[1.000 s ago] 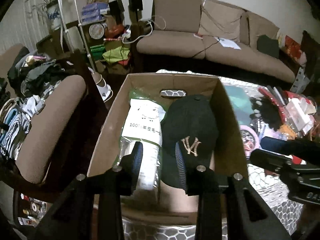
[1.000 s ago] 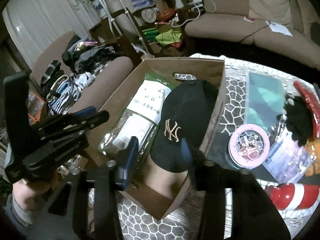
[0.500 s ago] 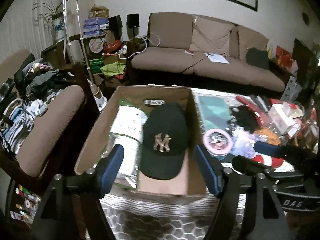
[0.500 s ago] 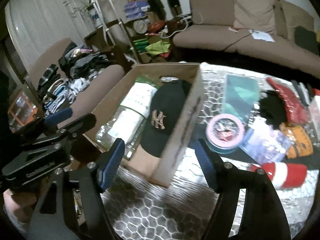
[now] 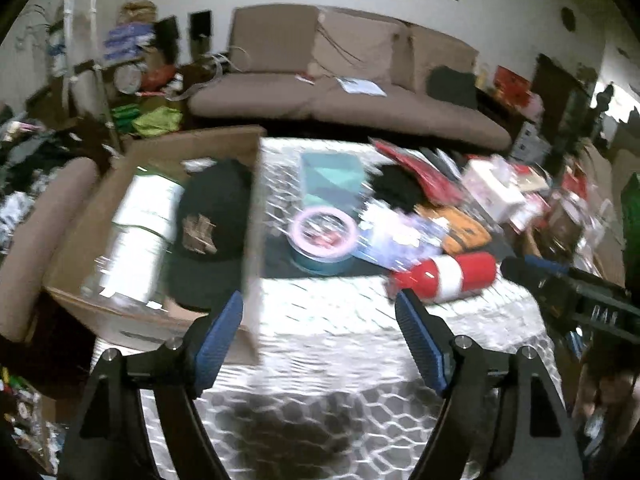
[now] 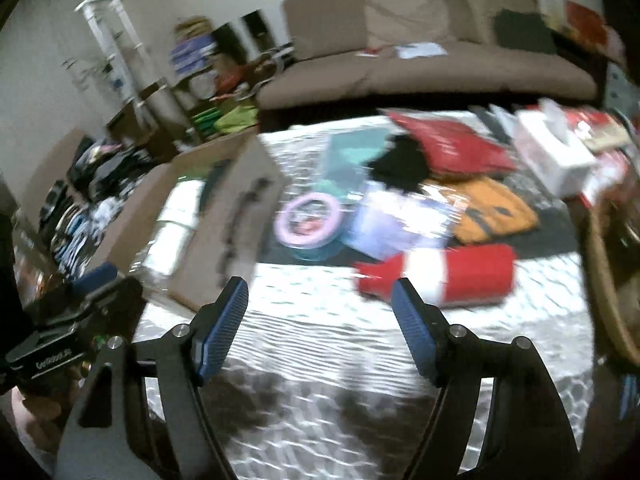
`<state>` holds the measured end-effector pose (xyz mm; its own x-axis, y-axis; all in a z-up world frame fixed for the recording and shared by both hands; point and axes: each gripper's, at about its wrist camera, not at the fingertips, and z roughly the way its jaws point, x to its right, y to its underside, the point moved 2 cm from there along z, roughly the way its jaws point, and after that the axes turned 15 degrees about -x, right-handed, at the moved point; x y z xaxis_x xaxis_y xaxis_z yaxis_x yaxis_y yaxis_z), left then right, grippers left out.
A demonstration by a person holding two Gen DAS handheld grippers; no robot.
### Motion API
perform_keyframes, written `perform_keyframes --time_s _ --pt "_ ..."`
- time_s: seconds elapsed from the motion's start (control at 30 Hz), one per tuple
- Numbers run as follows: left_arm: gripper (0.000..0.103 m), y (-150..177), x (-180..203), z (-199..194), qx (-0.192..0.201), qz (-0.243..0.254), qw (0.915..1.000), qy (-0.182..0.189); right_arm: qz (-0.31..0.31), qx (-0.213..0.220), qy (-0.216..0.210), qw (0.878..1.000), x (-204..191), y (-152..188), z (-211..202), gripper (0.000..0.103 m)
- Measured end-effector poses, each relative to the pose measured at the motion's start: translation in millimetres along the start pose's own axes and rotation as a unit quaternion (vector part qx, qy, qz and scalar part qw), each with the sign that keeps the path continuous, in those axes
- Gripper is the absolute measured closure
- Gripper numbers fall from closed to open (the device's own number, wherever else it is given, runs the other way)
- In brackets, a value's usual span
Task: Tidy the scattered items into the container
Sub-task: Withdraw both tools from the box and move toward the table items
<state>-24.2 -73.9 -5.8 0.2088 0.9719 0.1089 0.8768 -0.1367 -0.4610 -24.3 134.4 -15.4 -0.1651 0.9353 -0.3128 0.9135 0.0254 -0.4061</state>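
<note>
The cardboard box (image 5: 80,240) stands at the left of the patterned table and holds a black cap (image 5: 212,216) and a white packet (image 5: 140,224). To its right lie a pink-lidded round tin (image 5: 322,230), a red and white roll (image 5: 444,276), a teal flat pack (image 5: 332,176) and an orange item (image 5: 460,228). My left gripper (image 5: 318,300) hangs over the table in front of the tin, its jaws opening with nothing between them. My right gripper (image 6: 318,284) is open and empty, between the box (image 6: 240,208) and the roll (image 6: 436,276). Both views are motion-blurred.
A red bag (image 6: 452,144), a white tissue box (image 6: 552,152) and more clutter crowd the table's far right. A brown sofa (image 5: 360,92) runs behind the table. A padded chair arm (image 5: 36,240) and piled clothes lie left of the box.
Both grippers let go of the black cap in the box, opened wide, and swung back and to the right, away from the box and over the table.
</note>
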Motion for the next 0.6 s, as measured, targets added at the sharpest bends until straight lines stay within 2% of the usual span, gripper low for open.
perform_keyframes --time_s 0.1,0.2,0.3,0.43,0.53,0.6 --pt "0.022 8.5 17.9 25.6 -0.025 0.006 0.9990 0.038 0.027 -0.005 0.003 1.000 49.9 14.1 -0.9 0.031" --pt "0.022 21.8 28.1 52.1 -0.024 0.024 0.9978 0.058 0.036 -0.007 0.013 0.999 89.3 26.4 3.1 0.031" --pt "0.022 27.9 33.0 83.7 -0.047 0.033 0.9957 0.073 0.042 -0.016 0.015 0.999 121.3 34.1 15.4 0.031" --pt "0.022 25.7 36.0 126.5 -0.077 0.021 0.9931 0.086 0.053 -0.036 0.012 0.998 152.3 30.3 41.5 0.031" --pt "0.022 17.7 42.8 149.6 -0.083 0.022 0.9913 0.100 0.068 -0.034 0.002 0.997 171.2 22.4 56.8 0.031" --pt "0.022 10.6 49.7 162.6 -0.081 0.034 0.9906 0.104 0.079 -0.026 -0.019 0.996 180.7 16.9 65.7 0.031"
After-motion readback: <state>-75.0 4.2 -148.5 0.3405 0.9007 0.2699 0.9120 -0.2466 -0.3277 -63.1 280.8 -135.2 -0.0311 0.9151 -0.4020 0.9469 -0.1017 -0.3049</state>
